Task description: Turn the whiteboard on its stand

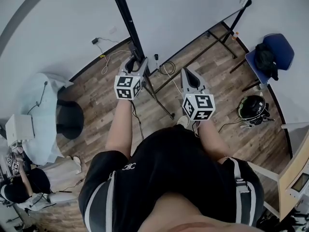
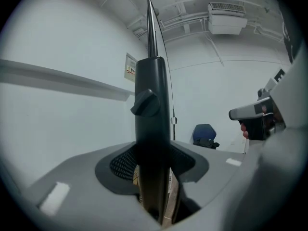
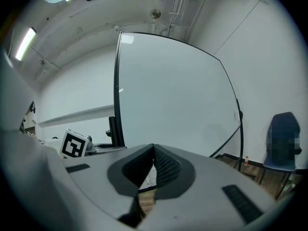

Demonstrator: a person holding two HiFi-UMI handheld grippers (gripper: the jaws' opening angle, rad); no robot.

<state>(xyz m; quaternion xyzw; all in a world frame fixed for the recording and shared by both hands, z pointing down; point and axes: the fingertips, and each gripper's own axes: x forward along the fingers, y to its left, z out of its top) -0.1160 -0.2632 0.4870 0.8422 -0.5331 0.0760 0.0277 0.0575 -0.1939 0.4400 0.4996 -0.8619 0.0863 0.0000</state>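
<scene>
The whiteboard [image 1: 188, 13] stands ahead of me as a large white panel in a thin black frame, and it fills the right gripper view [image 3: 173, 95]. Its left upright [image 1: 124, 18] is a black post with a knob [image 2: 144, 102]. My left gripper [image 1: 135, 63] is shut on this post, which runs up between the jaws [image 2: 154, 153]. My right gripper [image 1: 189, 75] hovers to the right, in front of the board's lower edge, apart from it. Its jaws [image 3: 153, 150] meet at the tips with nothing between them.
The stand's black floor legs [image 1: 161, 103] spread over the wooden floor, with cables [image 1: 166, 67] beside them. A blue chair [image 1: 273, 52] and a black helmet [image 1: 252, 108] sit at the right. A white-covered round table [image 1: 38, 115] and a seated person [image 1: 19, 190] are at the left.
</scene>
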